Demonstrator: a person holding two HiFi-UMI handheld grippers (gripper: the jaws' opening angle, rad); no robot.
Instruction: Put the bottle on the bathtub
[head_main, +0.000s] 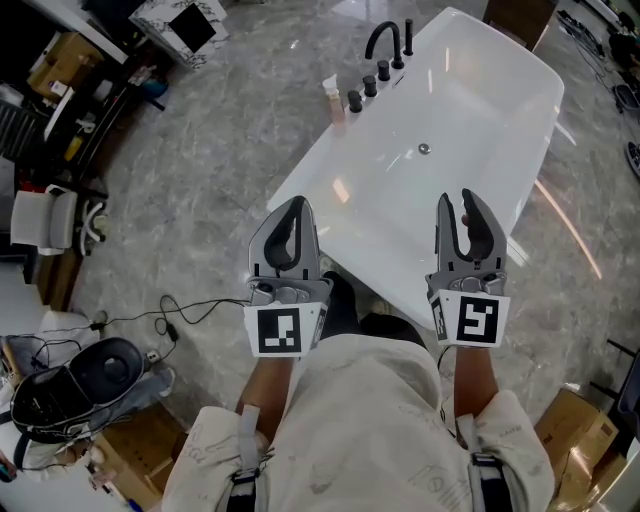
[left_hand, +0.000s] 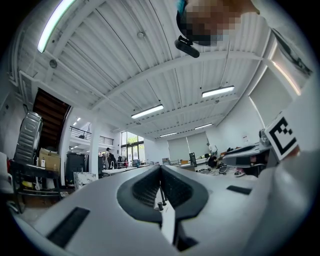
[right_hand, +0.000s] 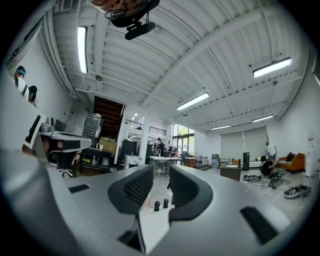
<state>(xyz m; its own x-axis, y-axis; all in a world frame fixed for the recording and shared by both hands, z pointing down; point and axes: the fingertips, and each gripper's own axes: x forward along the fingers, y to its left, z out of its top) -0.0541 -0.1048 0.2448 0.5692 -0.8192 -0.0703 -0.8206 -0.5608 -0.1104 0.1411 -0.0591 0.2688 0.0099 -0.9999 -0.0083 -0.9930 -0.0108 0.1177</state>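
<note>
While held low at the near end of the bathtub (head_main: 480, 110): left hand-held gripper (head_main: 296, 203), jaws pressed together at the tips, nothing between them.
Right hand-held gripper (head_main: 457, 198): level with the left one, over the near right part of the basin, jaws parted by a narrow gap, nothing in the gap.
Bathtub axis: long side running away from the body and slanting right; basin bare but for the drain (head_main: 424, 149).
Bottle (head_main: 332, 100): small, pale pink, upright, long axis vertical; at the outer edge of the left rim, toward the far left corner, just beside the nearest of the black knobs (head_main: 369, 85).
Rim or floor: cannot tell from the head view whether standing on the rim or on the floor against it; also seen in the right gripper view (right_hand: 146, 202), low between the jaws, left of the knobs, foot hidden.
Bearing from the left hand-held gripper: ahead and slightly right, along the left rim.
Bearing from the right hand-held gripper: ahead and well to the left, across the basin.
Nearer hand: the left, by judgement, though shut and needing to spread first.
Likely approach: forward along the left rim, jaws closing across the upright body from the side.
Far corner: black faucet (head_main: 385, 38), beyond the knobs, probably clear of that path.
</note>
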